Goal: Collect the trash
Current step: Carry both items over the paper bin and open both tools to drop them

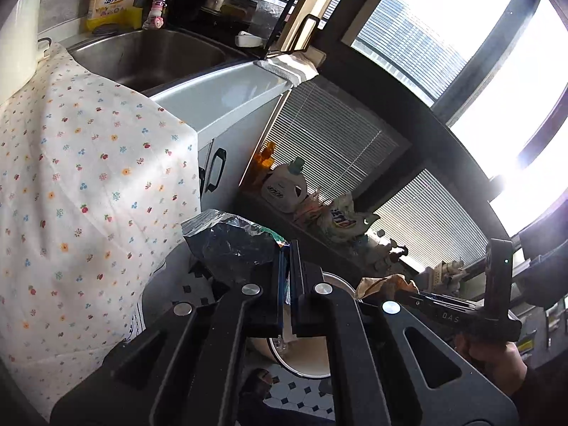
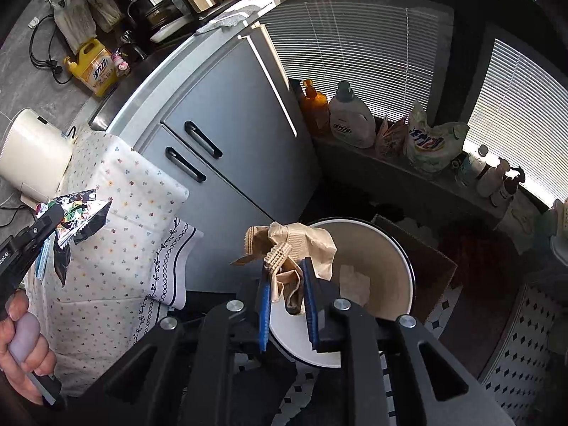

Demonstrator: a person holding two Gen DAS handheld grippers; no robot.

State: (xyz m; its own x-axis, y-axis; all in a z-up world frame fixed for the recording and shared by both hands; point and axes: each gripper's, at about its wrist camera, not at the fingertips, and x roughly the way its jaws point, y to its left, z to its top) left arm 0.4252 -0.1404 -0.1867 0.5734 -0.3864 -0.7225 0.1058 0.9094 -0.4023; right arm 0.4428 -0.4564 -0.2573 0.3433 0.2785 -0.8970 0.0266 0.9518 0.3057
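My left gripper (image 1: pixel 287 248) is shut on a dark foil snack wrapper (image 1: pixel 230 245), held up beside the floral cloth; the gripper (image 2: pixel 53 214) and wrapper (image 2: pixel 76 227) also show at the left of the right wrist view. My right gripper (image 2: pixel 285 269) is shut on crumpled brown paper (image 2: pixel 291 248) and holds it above the near rim of a white round bin (image 2: pixel 394 248) on the floor. A scrap of paper (image 2: pixel 355 280) lies inside the bin. In the left wrist view the bin (image 1: pixel 305 358) sits below the left fingers, and the brown paper (image 1: pixel 387 282) shows at the right.
A table under a floral cloth (image 2: pixel 117 213) stands at the left. A grey cabinet (image 2: pixel 227 131) with a sink (image 1: pixel 149 56) is behind. Detergent bottles (image 2: pixel 349 117) line the window ledge. A cardboard box (image 2: pixel 436 266) sits behind the bin on the tiled floor (image 2: pixel 440 316).
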